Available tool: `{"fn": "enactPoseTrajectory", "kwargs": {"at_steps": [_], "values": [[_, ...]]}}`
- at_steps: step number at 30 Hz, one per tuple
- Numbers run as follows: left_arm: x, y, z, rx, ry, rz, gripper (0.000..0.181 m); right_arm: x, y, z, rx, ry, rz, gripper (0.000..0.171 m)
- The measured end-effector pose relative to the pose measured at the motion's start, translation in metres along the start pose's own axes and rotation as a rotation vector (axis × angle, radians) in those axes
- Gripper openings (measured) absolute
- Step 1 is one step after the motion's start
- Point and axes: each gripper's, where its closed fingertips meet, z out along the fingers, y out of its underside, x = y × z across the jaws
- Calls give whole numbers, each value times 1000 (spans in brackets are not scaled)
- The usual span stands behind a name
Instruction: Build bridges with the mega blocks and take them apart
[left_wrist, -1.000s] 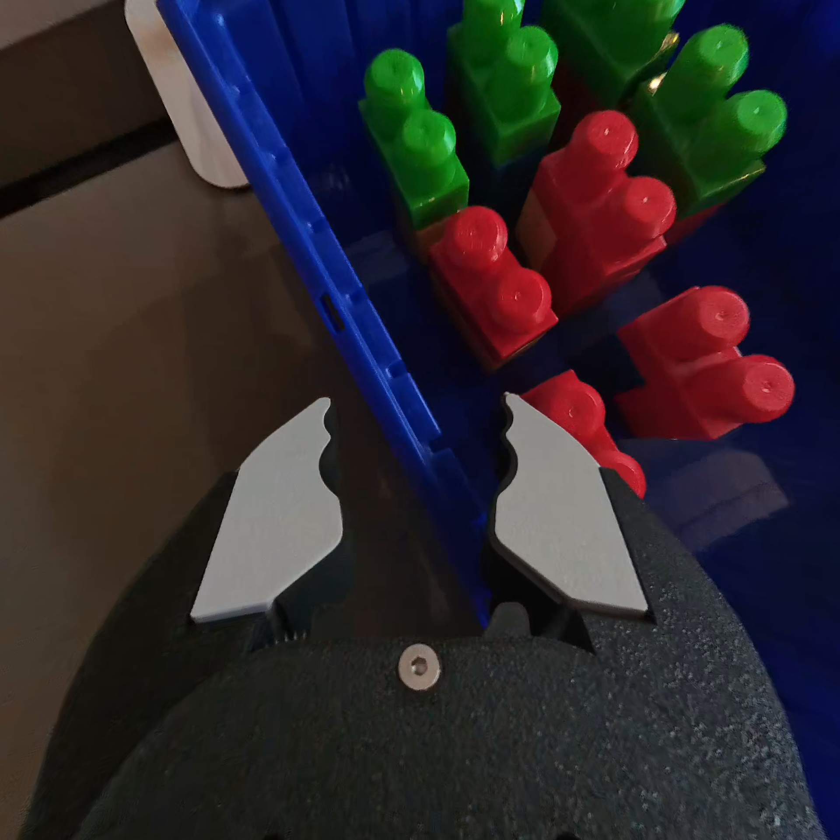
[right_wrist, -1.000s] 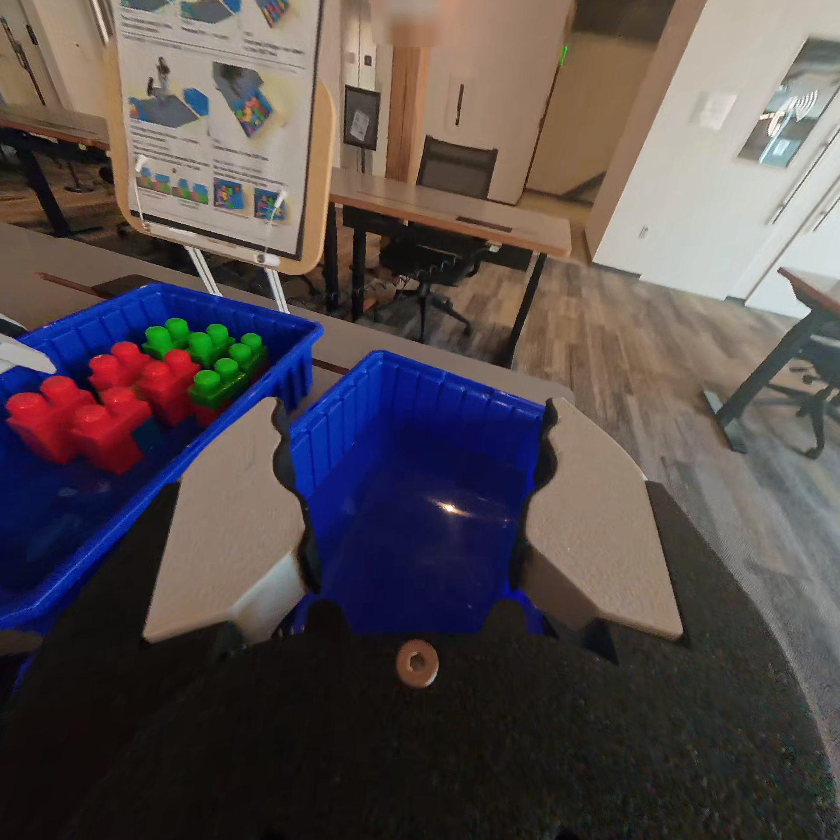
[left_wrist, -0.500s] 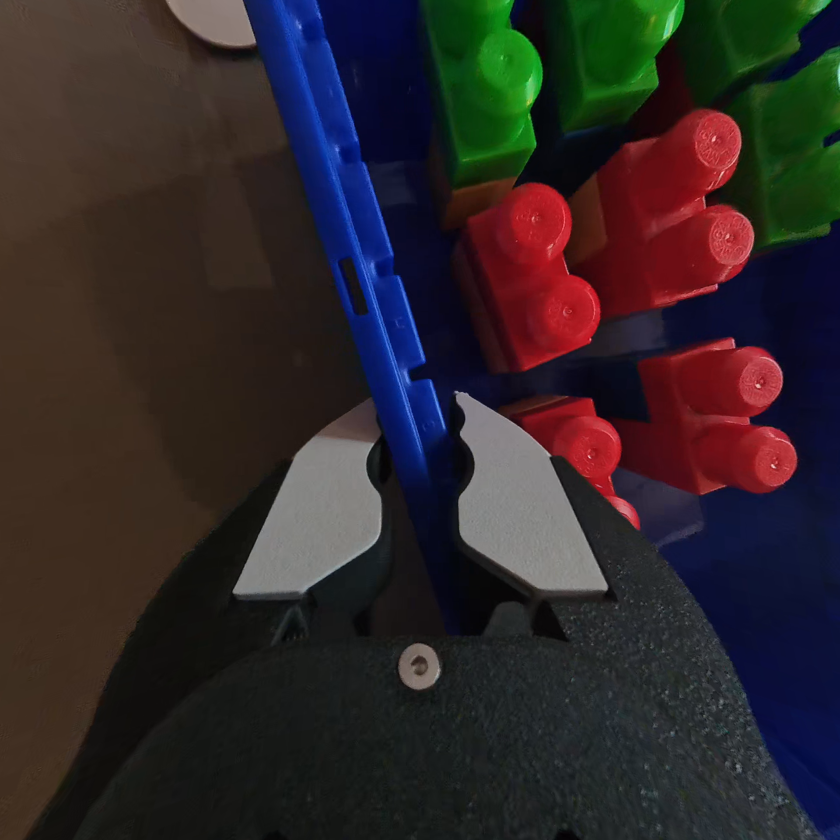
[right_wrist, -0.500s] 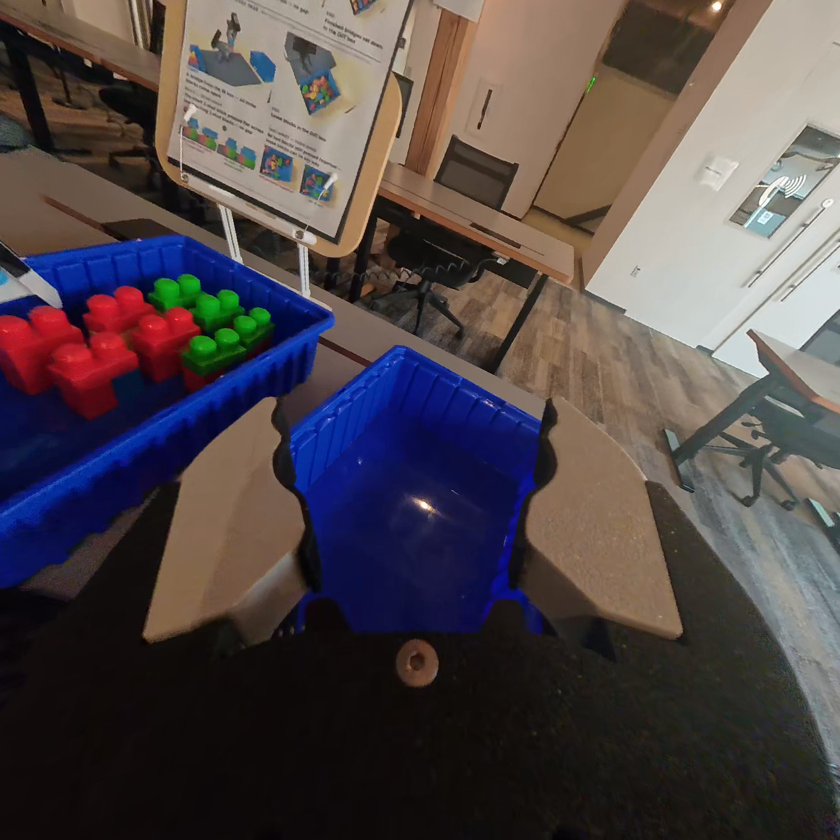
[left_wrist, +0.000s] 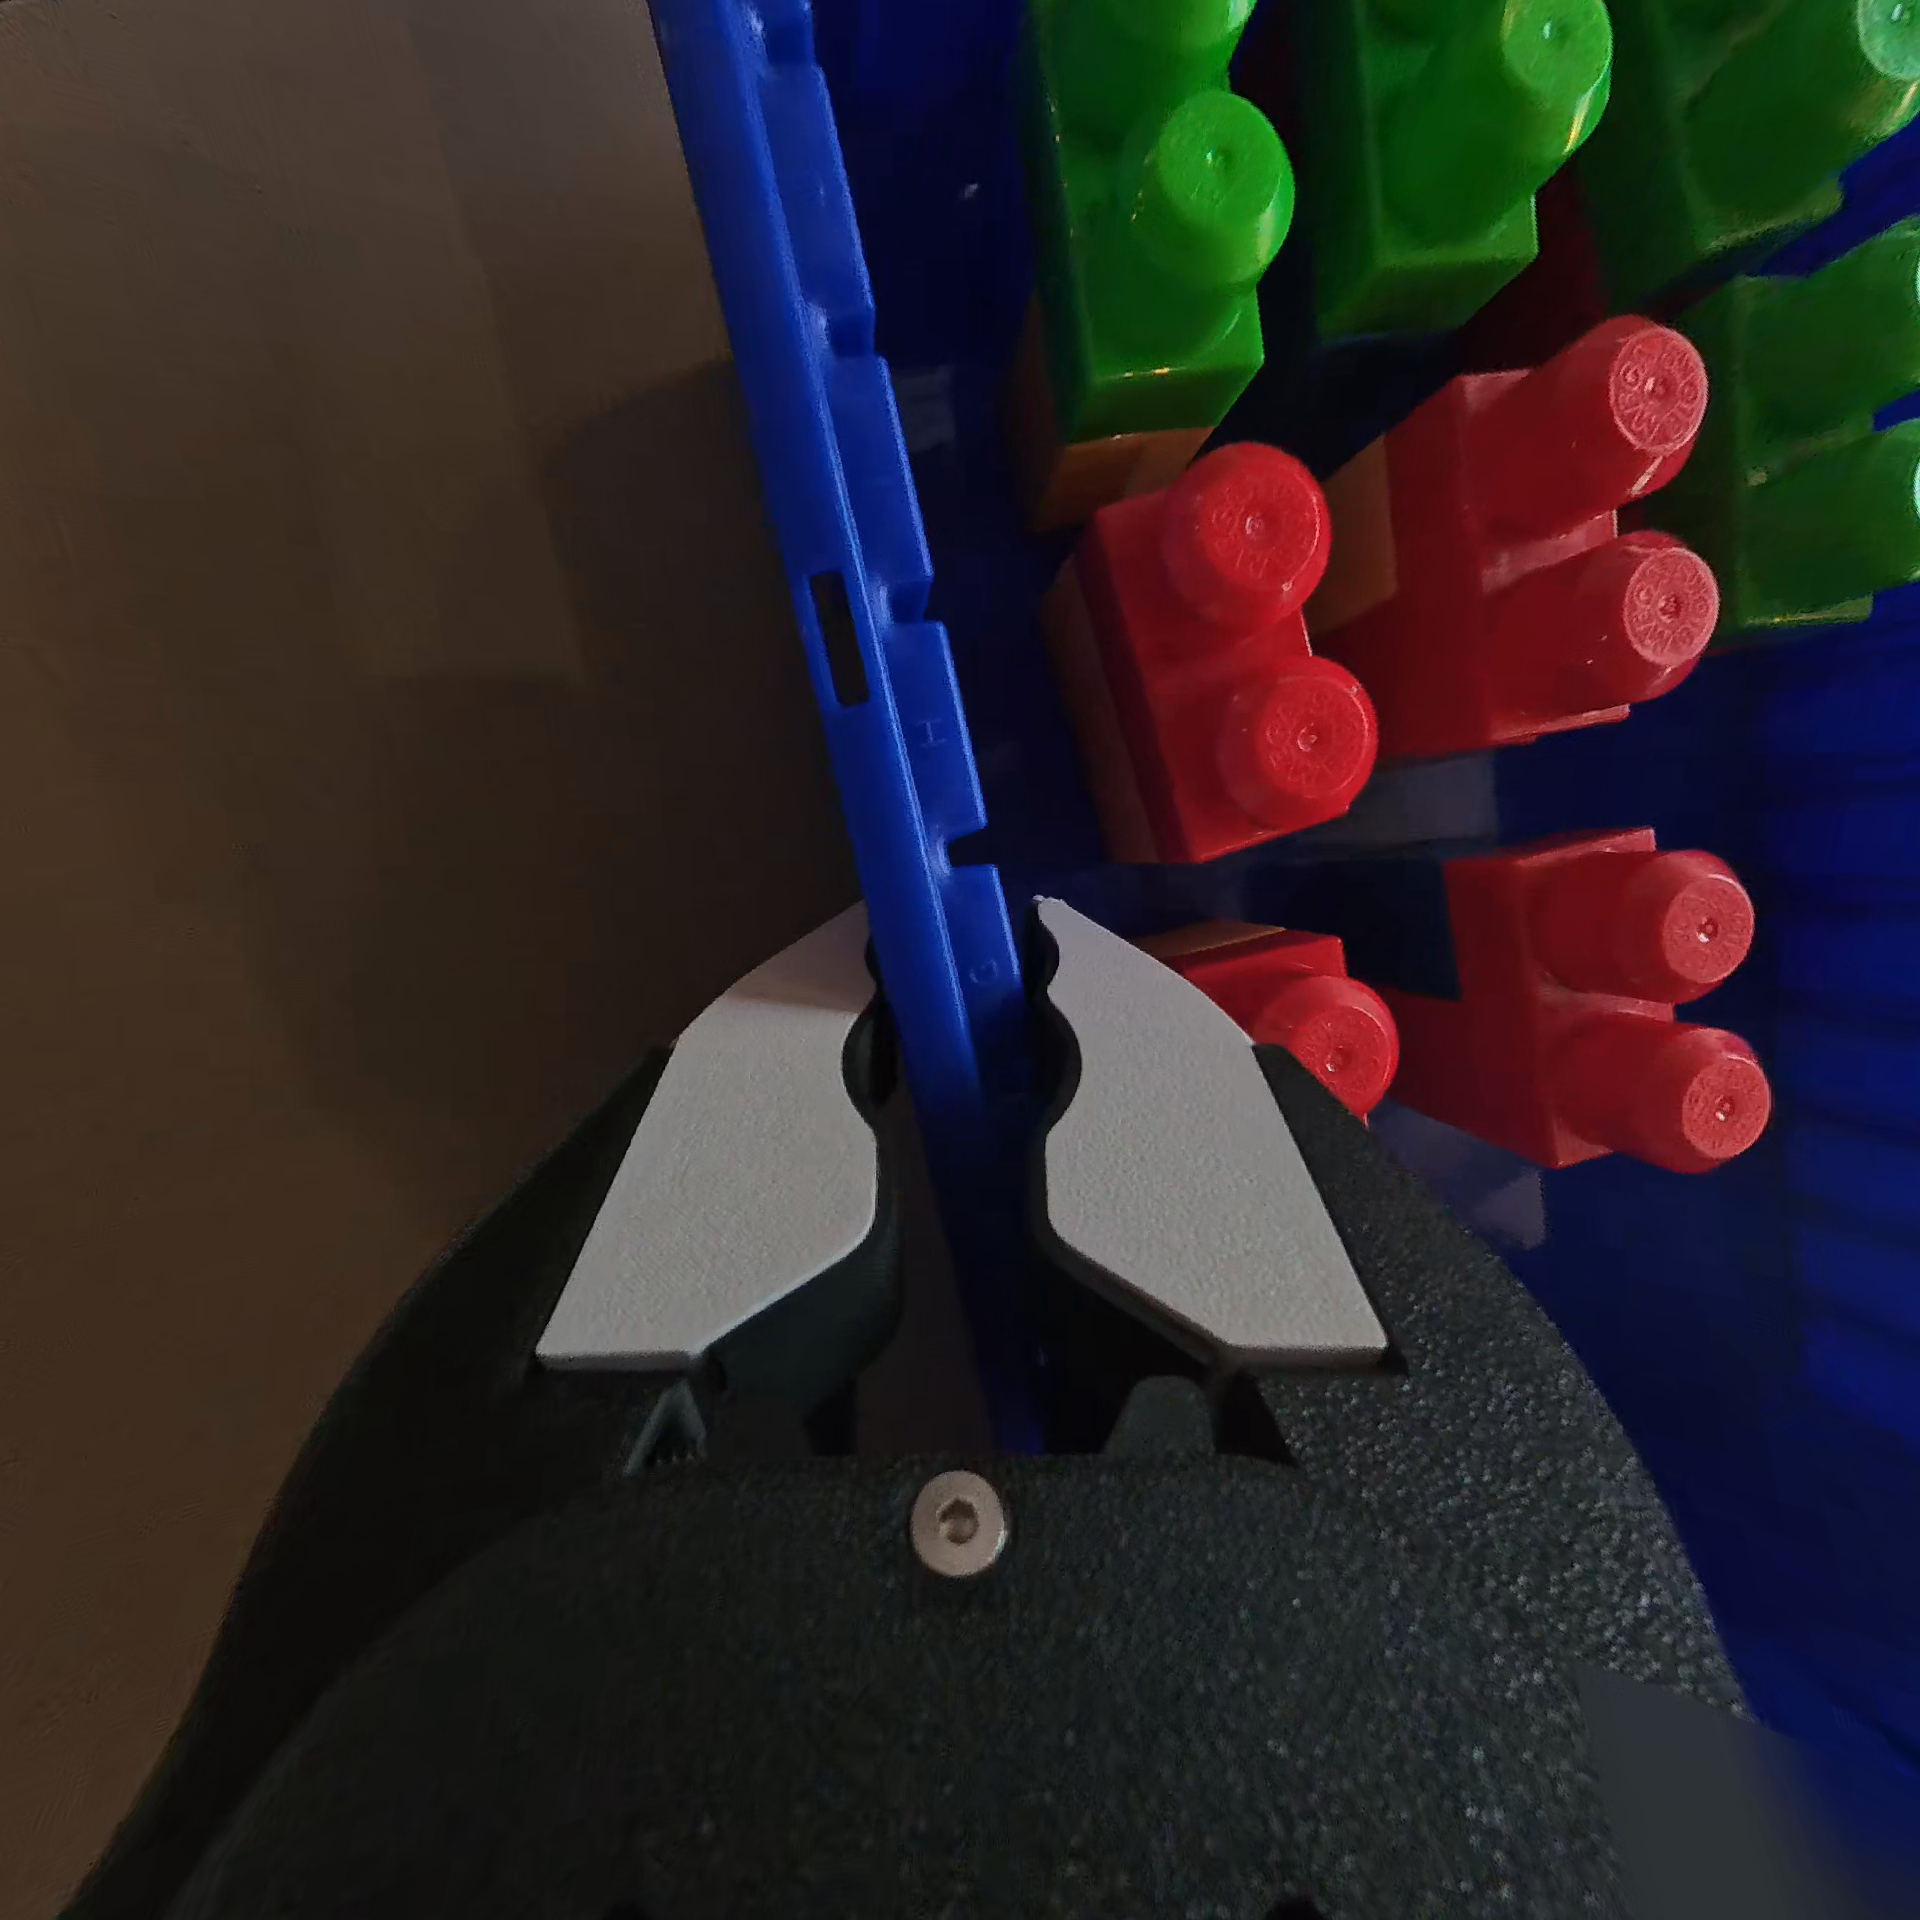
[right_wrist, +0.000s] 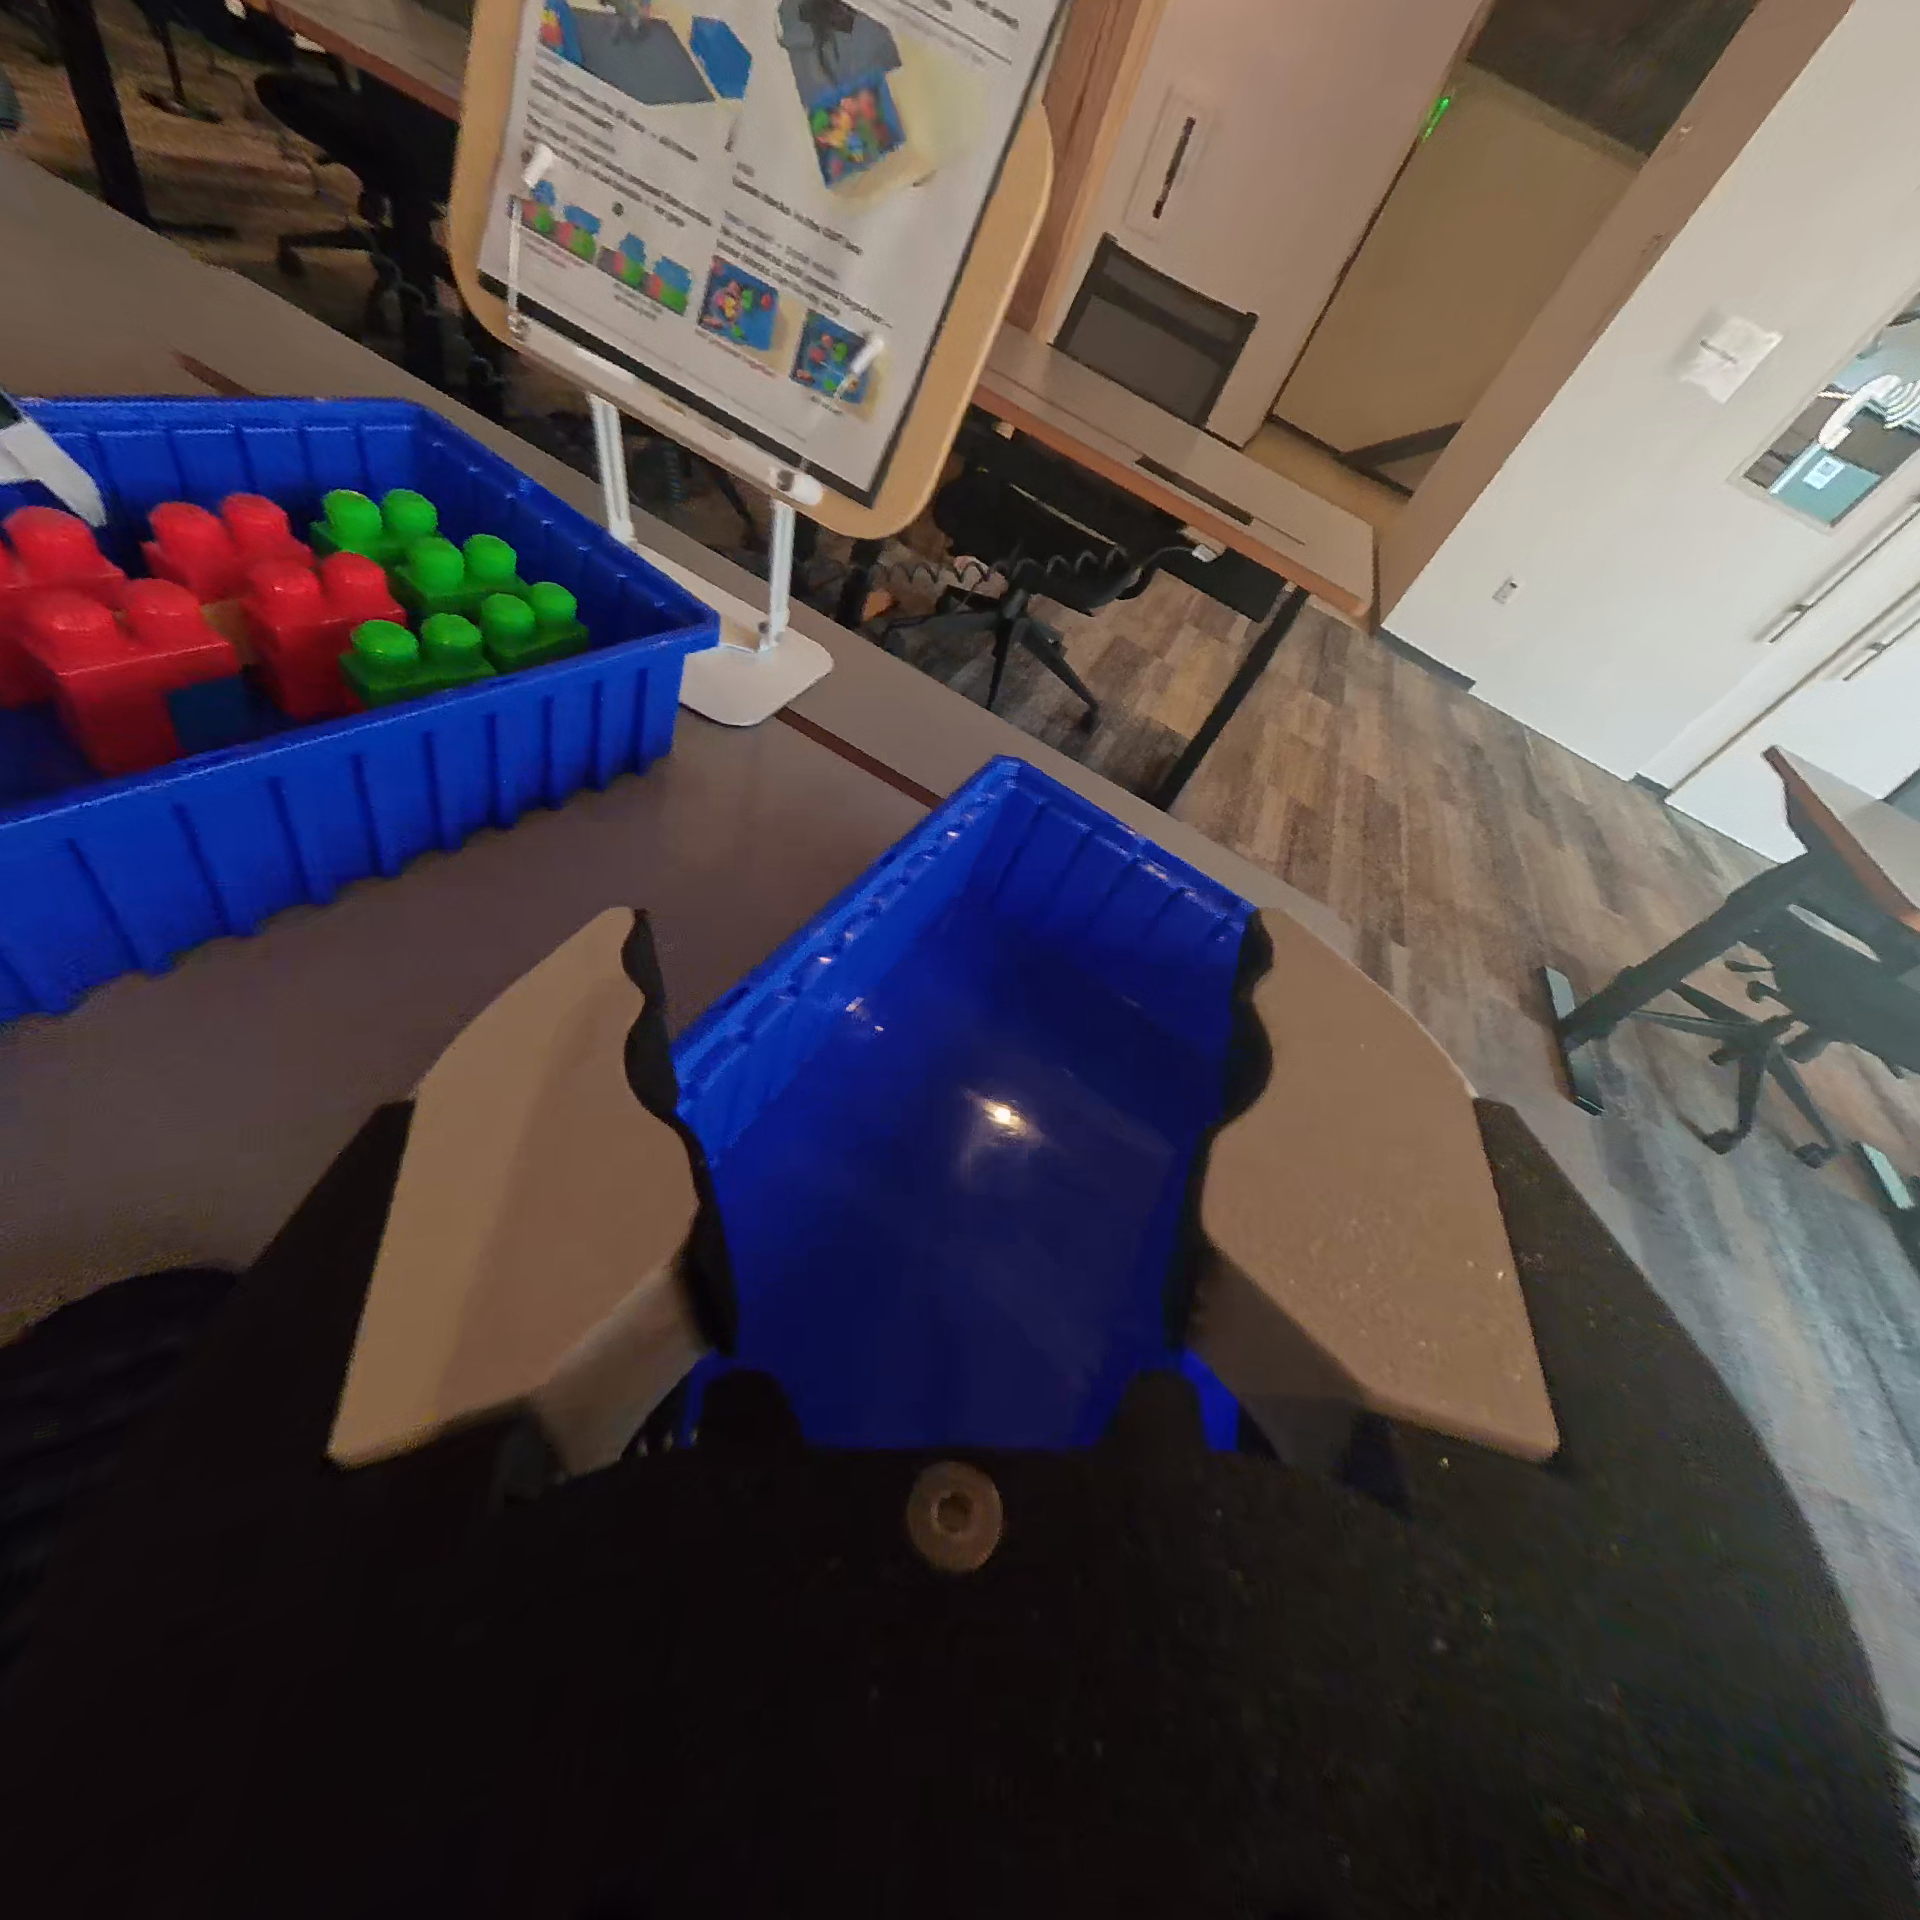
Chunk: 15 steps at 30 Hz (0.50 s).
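The left gripper (left_wrist: 951, 997) has its jaws pinching the side wall of the blue bin (left_wrist: 883, 582) that holds the blocks, one finger outside over the brown bench (left_wrist: 364, 623) and the other inside, just beside a red block (left_wrist: 1299, 1023). Within this bin red blocks (left_wrist: 1236, 665) lie nearer the gripper and green blocks (left_wrist: 1164, 229) farther off, all studs-up. In the right wrist view the right gripper (right_wrist: 945, 956) has its jaws spread wide on either side of a second, empty blue bin (right_wrist: 966, 1164); whether the fingers touch its walls I cannot tell. The filled bin (right_wrist: 343, 821) sits to the left on the bench (right_wrist: 436, 997), apart from the empty one. Behind it stands an instruction board (right_wrist: 758, 208) on a white stand.
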Motion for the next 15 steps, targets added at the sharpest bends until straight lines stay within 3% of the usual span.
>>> {"fn": "enactPoseTrajectory", "kwargs": {"at_steps": [9, 15], "values": [[-73, 12, -19, 1, -14, -30, 21, -50, -24, -14, 102, -48, 7, 85], [-124, 28, -36, 7, -25, -64, 21, -73, -21, -10, 35, -24, -38, 88]]}}
